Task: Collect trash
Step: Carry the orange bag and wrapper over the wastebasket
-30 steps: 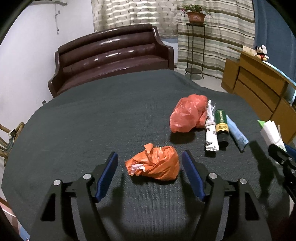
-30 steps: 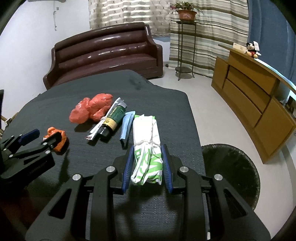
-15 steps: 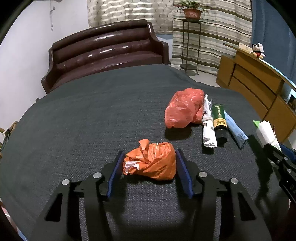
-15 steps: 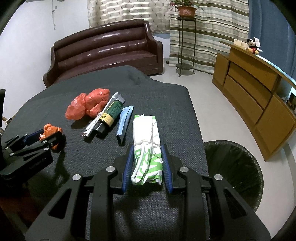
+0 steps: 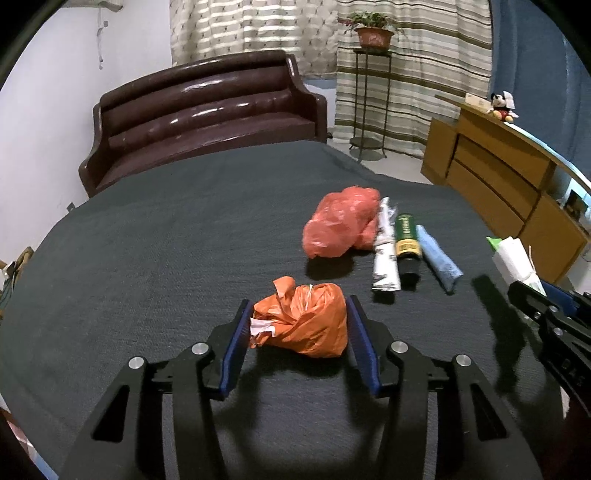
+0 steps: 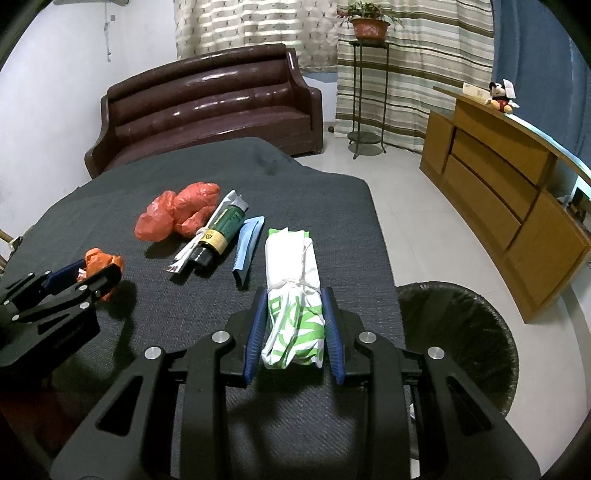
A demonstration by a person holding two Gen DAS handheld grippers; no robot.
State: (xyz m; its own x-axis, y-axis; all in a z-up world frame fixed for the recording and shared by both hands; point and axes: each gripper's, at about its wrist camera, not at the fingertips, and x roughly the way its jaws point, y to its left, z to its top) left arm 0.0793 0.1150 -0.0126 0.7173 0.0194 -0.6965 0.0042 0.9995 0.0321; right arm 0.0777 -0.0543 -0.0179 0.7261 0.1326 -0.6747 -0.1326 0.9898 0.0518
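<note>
My left gripper (image 5: 299, 325) is closing on the orange bag (image 5: 304, 323), so I squeeze gently, while my right gripper (image 6: 293, 325) grips the white-green bundle (image 6: 293, 295) for the bin (image 6: 458, 332).

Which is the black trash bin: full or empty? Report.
Looks empty: the right wrist view shows only dark liner inside the black trash bin; its bottom is hidden.

Room view: brown leather sofa (image 6: 207, 107) against a white wall (image 6: 55, 92); striped curtains (image 6: 406, 55) behind a potted plant (image 6: 369, 22) on a metal stand (image 6: 365, 103); wooden cabinet (image 6: 491, 184) over pale tiled floor (image 6: 424, 229).
</note>
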